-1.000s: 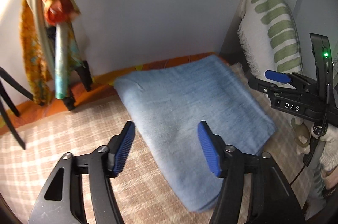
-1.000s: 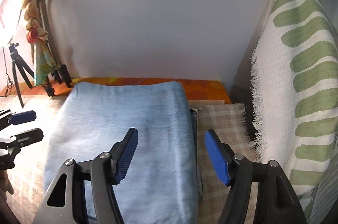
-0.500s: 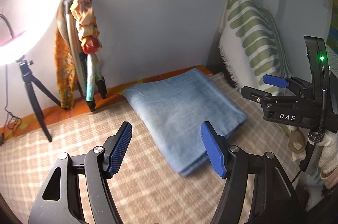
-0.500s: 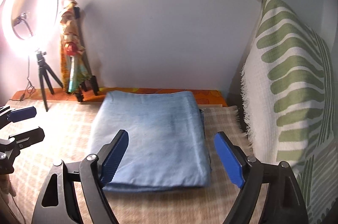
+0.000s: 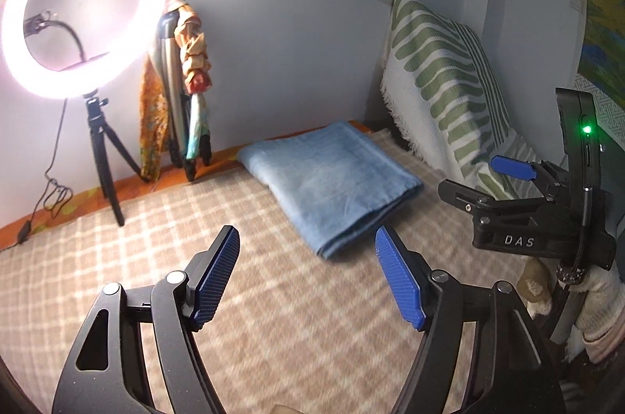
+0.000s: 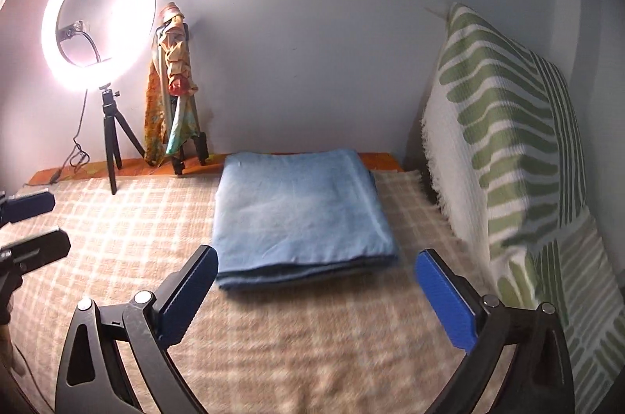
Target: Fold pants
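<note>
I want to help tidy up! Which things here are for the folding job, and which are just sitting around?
For the job: folded blue pants, left gripper, right gripper.

Just around: ring light, tripod, colorful scarves, green-striped pillow, checked blanket.

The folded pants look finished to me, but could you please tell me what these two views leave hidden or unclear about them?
- Left wrist view: the pants show only their top layer and near edges; the inner folds, waistband and legs are covered by that layer.
- Right wrist view: the underside is hidden against the checked blanket, and the near edge is slightly blurred.
- Right wrist view: the left gripper is cut off by the frame edge.
</note>
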The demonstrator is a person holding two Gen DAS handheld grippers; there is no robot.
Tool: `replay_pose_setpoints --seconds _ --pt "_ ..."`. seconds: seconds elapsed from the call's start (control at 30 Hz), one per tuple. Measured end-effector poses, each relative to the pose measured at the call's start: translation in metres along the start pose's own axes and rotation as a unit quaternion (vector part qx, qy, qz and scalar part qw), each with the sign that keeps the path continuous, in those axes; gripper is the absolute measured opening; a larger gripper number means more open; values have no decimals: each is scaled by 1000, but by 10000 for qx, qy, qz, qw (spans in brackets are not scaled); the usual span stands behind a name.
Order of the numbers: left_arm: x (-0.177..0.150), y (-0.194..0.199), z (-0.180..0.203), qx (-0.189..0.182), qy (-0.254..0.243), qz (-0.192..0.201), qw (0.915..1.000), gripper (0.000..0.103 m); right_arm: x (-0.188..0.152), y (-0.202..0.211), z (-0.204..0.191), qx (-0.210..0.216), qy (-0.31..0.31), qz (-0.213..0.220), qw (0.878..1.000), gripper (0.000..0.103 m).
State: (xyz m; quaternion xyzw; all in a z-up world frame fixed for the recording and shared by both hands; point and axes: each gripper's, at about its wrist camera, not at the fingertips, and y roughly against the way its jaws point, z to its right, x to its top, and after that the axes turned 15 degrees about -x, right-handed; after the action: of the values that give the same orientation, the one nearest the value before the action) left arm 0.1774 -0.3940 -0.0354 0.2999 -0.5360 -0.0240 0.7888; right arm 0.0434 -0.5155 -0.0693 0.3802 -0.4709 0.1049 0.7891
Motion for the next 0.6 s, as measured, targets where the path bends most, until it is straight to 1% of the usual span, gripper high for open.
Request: replay_pose_setpoints --seconds 0.13,0.27,0.4,0.47,0.6 --pt "-13 15 0 76 -93 -1 9999 79 -18 12 -3 -267 -87 -22 9996 103" --pt "-23 29 -5 147 -32 78 9999 80 -29 22 -3 -464 -268 0 9986 103" --pt "-33 34 -9 228 70 34 9997 81 -36 27 -2 -485 -502 -67 9975 103" --pt "-39 34 -10 332 42 6 9994 81 -38 28 -2 -441 -545 -78 9975 103" --pt "-46 35 -11 405 23 -68 9992 81 -41 31 -2 -488 -551 -10 9973 103"
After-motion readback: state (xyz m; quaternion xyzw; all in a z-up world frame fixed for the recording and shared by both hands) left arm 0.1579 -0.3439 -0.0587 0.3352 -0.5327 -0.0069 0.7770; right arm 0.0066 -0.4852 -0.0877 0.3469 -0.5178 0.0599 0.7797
